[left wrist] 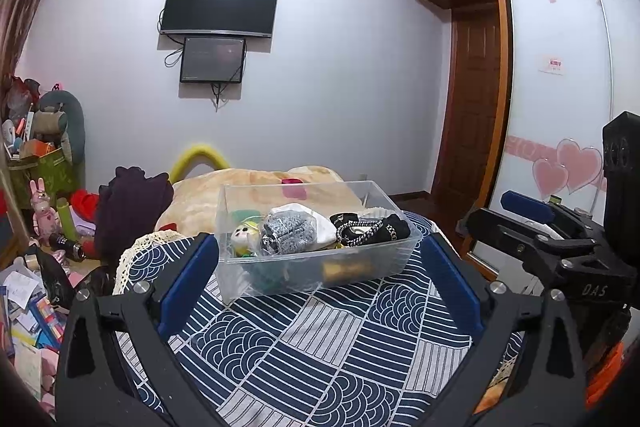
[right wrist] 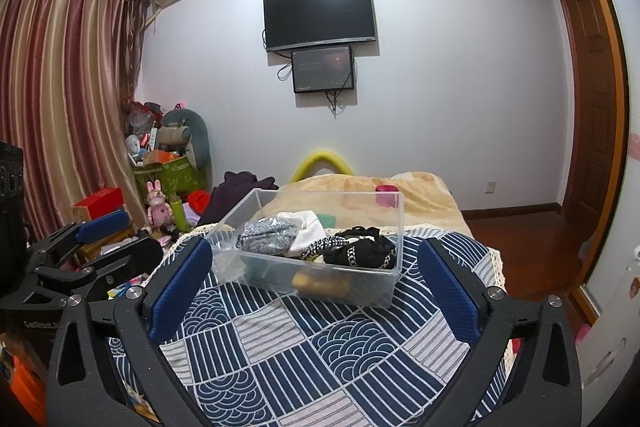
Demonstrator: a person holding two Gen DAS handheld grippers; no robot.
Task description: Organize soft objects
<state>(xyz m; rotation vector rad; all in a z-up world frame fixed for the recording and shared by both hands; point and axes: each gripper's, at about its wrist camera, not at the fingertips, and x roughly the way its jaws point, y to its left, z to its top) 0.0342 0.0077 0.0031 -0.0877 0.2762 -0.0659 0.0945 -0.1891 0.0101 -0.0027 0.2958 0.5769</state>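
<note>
A clear plastic bin stands on the blue-and-white patterned bedspread. Inside it lie a grey knit piece, a white cloth, a black item with a chain strap and a small doll. My left gripper is open, its blue pads either side of the bin's near end and short of touching it, holding nothing. My right gripper is open too, wide and empty, just in front of the bin. Each gripper shows at the edge of the other's view: right gripper, left gripper.
A beige blanket covers the far half of the bed, with a dark purple heap of clothing at its left. Toys, boxes and papers crowd the floor on the left. A sliding wardrobe and a door stand on the right.
</note>
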